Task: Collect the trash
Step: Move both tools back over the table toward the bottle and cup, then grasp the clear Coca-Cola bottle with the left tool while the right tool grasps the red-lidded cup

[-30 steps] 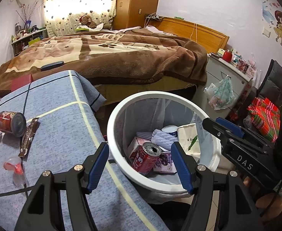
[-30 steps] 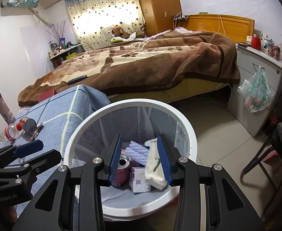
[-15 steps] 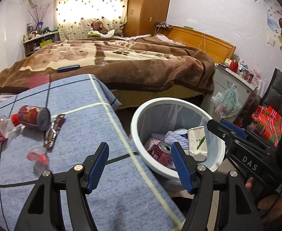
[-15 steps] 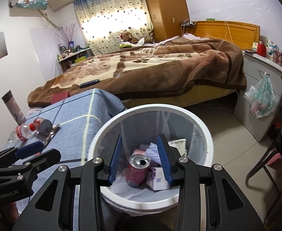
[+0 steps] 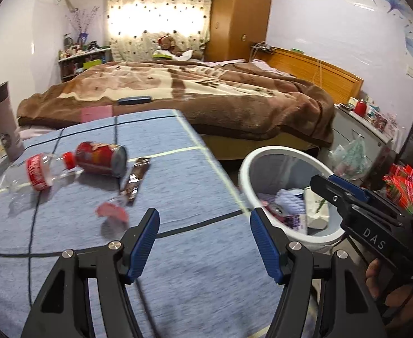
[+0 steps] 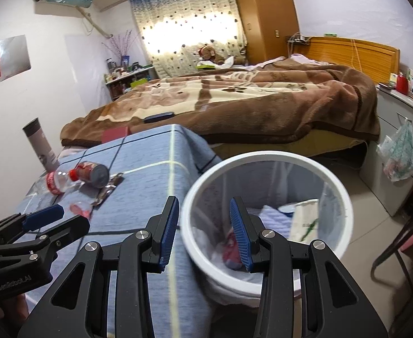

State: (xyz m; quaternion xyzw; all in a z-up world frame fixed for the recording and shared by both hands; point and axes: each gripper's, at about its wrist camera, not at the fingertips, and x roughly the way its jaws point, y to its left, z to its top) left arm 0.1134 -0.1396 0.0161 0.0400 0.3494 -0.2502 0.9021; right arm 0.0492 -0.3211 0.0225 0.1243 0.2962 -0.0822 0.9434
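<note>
Litter awaits collection on the blue-clothed worktop (image 5: 178, 253): a red can (image 5: 100, 156), a clear plastic bottle (image 5: 39, 173) touching it, a brown wrapper (image 5: 136, 178) and a small crumpled cup (image 5: 112, 211). The white bin (image 6: 265, 219) stands just beside the worktop's edge, handy for drops. The left gripper (image 5: 205, 243) angles down over the cloth, spread and empty; the right gripper (image 6: 203, 232), also spread and empty, tilts over the bin's rim.

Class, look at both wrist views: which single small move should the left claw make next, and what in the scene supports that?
Probably carry the left claw forward to the red can lying on its side on the blue tablecloth. Both claws are open and empty, the white bin already holds trash, and the can, a plastic bottle and a wrapper are on the cloth.
</note>
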